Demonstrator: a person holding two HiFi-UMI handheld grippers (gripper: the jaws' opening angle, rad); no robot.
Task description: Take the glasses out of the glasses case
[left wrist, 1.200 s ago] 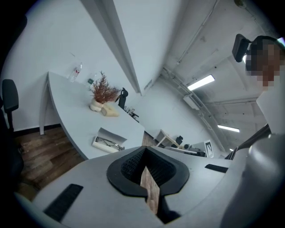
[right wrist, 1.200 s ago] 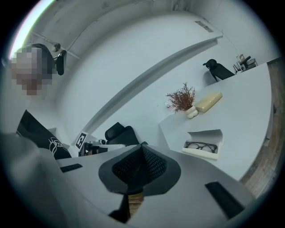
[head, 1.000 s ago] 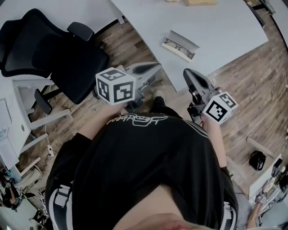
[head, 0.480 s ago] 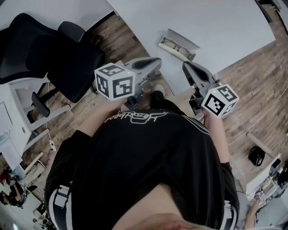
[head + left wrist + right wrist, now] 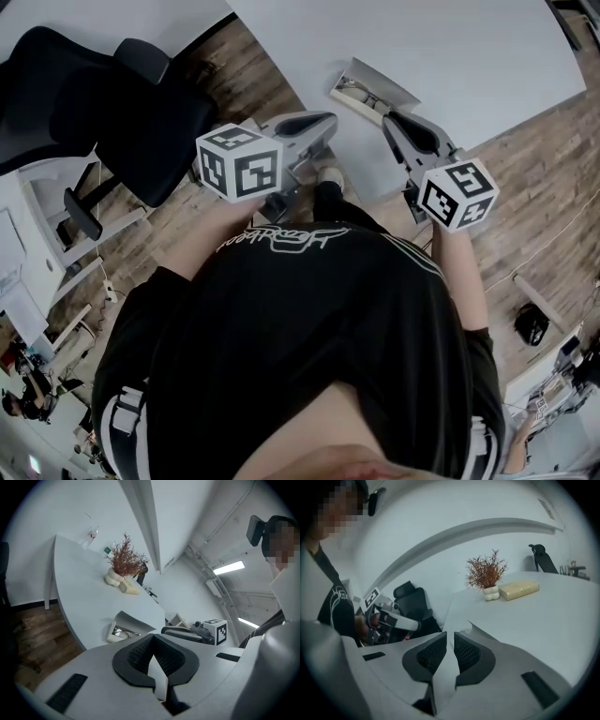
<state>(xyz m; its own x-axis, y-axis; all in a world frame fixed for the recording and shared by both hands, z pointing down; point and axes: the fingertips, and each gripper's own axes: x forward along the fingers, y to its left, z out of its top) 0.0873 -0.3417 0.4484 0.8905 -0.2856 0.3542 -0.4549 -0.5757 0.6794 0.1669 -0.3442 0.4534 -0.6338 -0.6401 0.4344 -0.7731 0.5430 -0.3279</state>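
The open glasses case (image 5: pixel 370 89) lies near the white table's (image 5: pixel 469 56) front edge, lid up, with the glasses (image 5: pixel 123 632) inside. In the left gripper view the case (image 5: pixel 126 627) sits just beyond my jaws. My left gripper (image 5: pixel 319 124) hangs over the floor short of the table edge, left of the case, shut and empty, pads meeting at the tips (image 5: pixel 152 639). My right gripper (image 5: pixel 392 124) points at the case's right end, close to it, with only a thin slit between its pads (image 5: pixel 450 637) and nothing held. The case's lid edge (image 5: pixel 480 629) peeks over the right jaw.
A black office chair (image 5: pixel 103 103) stands on the wooden floor (image 5: pixel 525 159) to the left. Farther back on the table are a dried plant in a white pot (image 5: pixel 487 576), a beige block (image 5: pixel 519 589) and a clear bottle (image 5: pixel 91 535).
Both grippers have moved forward toward the table. The right gripper's tip has come up beside the case's right end; the left has drawn nearer the table edge.
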